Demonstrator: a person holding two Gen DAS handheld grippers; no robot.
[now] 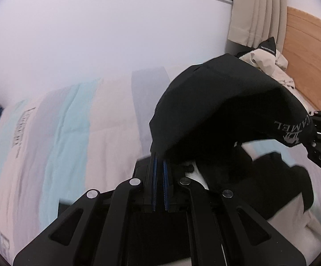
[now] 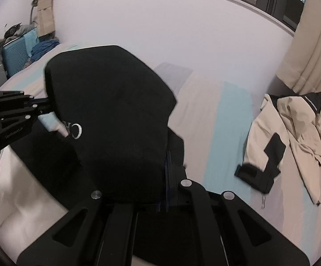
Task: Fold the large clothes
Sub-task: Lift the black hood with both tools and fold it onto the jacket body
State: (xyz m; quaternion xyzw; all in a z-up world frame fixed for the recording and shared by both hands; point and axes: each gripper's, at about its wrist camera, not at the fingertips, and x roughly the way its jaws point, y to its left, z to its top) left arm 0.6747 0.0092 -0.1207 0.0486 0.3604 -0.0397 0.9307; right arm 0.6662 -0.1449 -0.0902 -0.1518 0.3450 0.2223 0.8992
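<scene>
Left wrist view shows the left hand-held gripper (image 1: 159, 161) pinching an edge of the black soft-fabric garment with white lettering (image 1: 222, 102), which arches up ahead of its fingers toward the right hand-held gripper (image 1: 315, 130), pinching the far edge. Lifted above the pastel-striped bed quilt (image 1: 71, 122), the garment could slip if either thin pinch loosens, or its trailing part could drag and bunch.

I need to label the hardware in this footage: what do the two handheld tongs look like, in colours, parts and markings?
Both are matte black, built of angular linkage bars with cut-out slots and round silver pivot caps. The left tongs end in straight black fingers lined with ribbed blue pads. The right tongs carry pale lettering on the body, too blurred to read fully. No sleeve shows.
</scene>
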